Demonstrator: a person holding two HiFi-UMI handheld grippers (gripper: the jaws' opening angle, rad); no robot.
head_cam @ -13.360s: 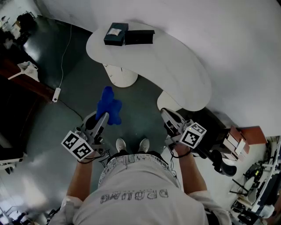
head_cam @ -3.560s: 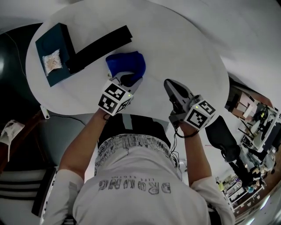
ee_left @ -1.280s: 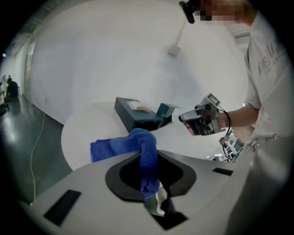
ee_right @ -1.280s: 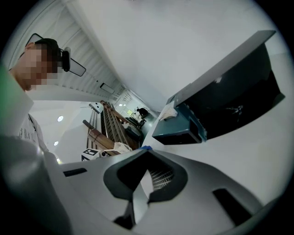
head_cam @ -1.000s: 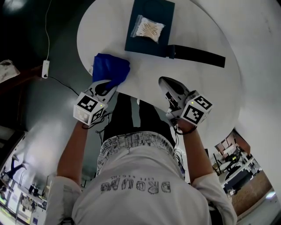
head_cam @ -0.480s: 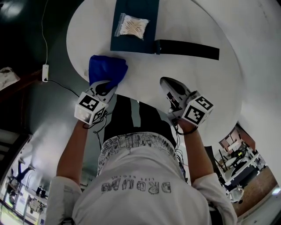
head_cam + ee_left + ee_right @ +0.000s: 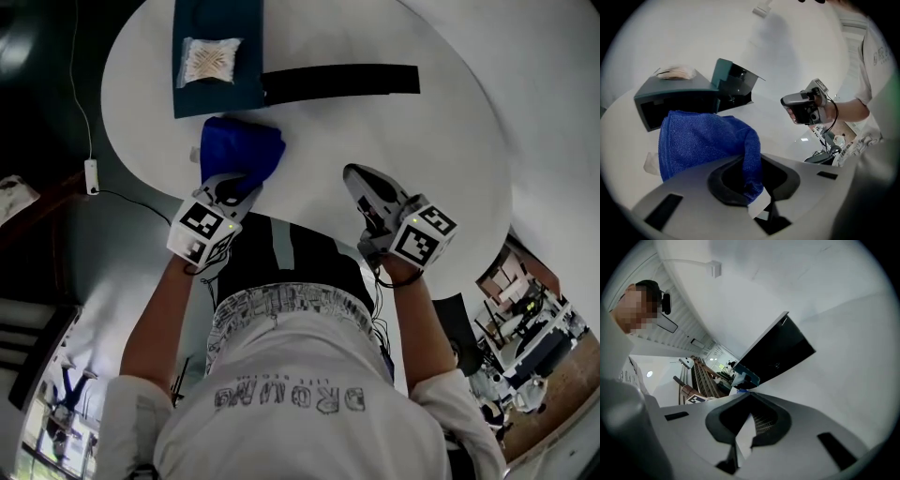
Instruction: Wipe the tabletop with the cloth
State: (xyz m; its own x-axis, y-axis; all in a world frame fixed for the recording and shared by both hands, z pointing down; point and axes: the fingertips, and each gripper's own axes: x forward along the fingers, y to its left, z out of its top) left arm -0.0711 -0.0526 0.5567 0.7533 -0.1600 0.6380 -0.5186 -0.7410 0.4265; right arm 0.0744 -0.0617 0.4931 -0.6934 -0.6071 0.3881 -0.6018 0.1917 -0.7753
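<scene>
A blue cloth (image 7: 242,150) lies bunched on the white round tabletop (image 7: 441,159), just in front of a dark teal box (image 7: 217,94). My left gripper (image 7: 228,187) is shut on the cloth's near edge. In the left gripper view the cloth (image 7: 701,138) folds down between the jaws of the left gripper (image 7: 750,185) and rests on the table. My right gripper (image 7: 360,181) hovers over the table's near right part, shut with nothing in it. In its own view the right gripper (image 7: 746,425) points toward a black lid (image 7: 776,352).
The teal box (image 7: 675,96) carries a clear packet of cotton swabs (image 7: 211,61). A long black lid (image 7: 337,80) lies to the box's right. The table's near edge (image 7: 309,225) runs just in front of my body. A cable and dark floor (image 7: 56,141) lie to the left.
The left gripper has slid the cloth from the table's left edge rightward, up to the front of the teal box. The right gripper has held its place.
</scene>
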